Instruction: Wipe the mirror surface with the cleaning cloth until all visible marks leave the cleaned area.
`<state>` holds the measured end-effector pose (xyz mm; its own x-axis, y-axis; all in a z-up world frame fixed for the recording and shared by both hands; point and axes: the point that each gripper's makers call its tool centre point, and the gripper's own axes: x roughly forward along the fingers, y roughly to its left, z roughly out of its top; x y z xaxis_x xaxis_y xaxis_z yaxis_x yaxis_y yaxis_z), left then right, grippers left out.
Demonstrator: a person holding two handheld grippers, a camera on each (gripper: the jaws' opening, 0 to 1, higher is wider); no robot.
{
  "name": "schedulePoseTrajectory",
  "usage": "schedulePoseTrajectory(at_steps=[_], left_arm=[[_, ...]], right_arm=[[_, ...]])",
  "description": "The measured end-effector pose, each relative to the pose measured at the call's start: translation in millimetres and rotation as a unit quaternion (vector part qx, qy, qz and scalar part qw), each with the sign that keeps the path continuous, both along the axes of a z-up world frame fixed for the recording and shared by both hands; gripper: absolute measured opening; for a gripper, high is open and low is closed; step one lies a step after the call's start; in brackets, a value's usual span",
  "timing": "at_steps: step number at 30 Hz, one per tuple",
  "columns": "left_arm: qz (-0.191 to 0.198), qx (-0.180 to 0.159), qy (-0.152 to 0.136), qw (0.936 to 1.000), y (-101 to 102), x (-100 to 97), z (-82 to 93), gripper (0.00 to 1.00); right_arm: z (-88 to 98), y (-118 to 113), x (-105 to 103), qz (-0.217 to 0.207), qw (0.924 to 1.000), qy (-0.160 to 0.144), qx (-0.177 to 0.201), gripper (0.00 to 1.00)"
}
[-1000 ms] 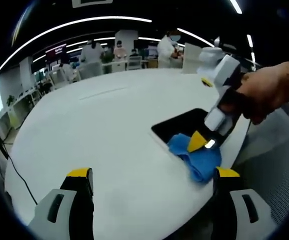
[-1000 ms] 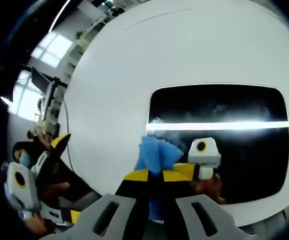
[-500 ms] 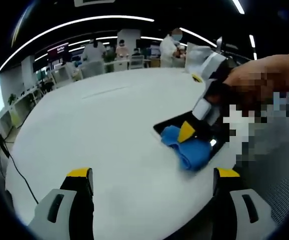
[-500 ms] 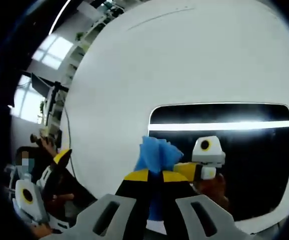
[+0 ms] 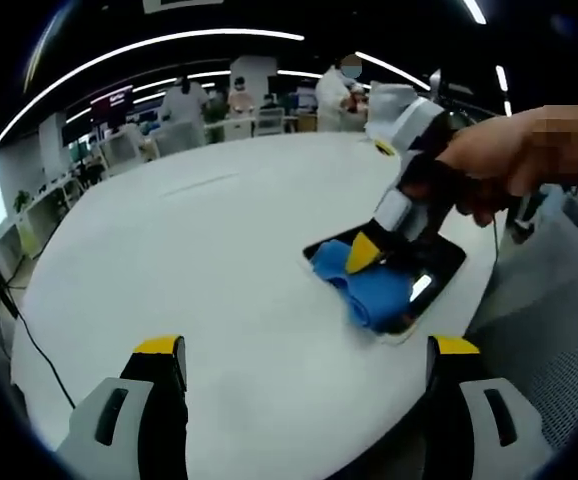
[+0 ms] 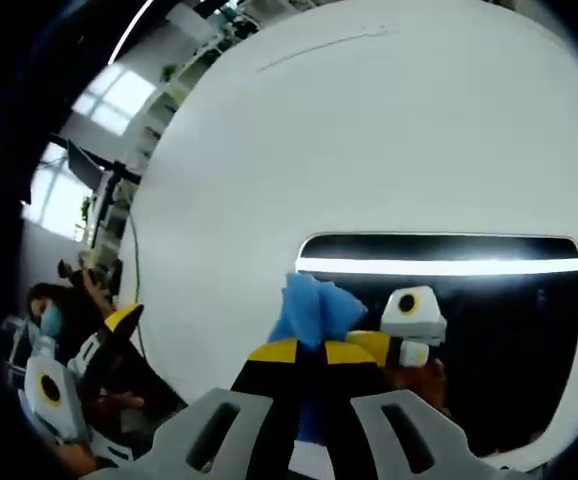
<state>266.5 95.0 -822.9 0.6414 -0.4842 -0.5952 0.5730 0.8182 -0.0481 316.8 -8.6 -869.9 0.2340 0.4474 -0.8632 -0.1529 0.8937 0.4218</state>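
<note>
The right gripper point(image 6: 310, 352) clamps a blue cleaning cloth point(image 5: 364, 283) against the dark rectangular mirror point(image 6: 489, 330) on a round white table point(image 5: 219, 260); the left gripper point(image 5: 307, 350) hangs with jaws parted, and the office behind looks blurry.

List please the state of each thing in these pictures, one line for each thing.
Mirror: lying flat on the table, dark, reflecting a bright light strip.
Cleaning cloth: bunched, pressed on the mirror, held by the right gripper.
Right gripper: jaws shut on the cloth.
Left gripper: jaws wide open, holding nothing, above the table.
Table: white, carrying the mirror.
</note>
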Motion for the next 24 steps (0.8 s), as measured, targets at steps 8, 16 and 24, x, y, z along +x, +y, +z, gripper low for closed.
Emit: schedulePoseTrajectory(at_steps=[8, 16, 24], left_arm=[[-0.022, -0.023, 0.006, 0.9995, -12, -5.6, 1.4, 1.00], [-0.047, 0.003, 0.051, 0.9976, -11, -21.7, -16.3, 1.00], [-0.051, -0.016, 0.031, 0.9981, -19, -21.7, -9.3, 1.00]], right_arm=[[2.5, -9, 0, 0.000, 1.0000, -0.001, -0.004, 0.01], [0.0, -1, -9, 0.019, 0.9996, 0.001, -0.019, 0.01], [9.4, 2, 3, 0.049, 0.9972, -0.024, -0.051, 0.01]])
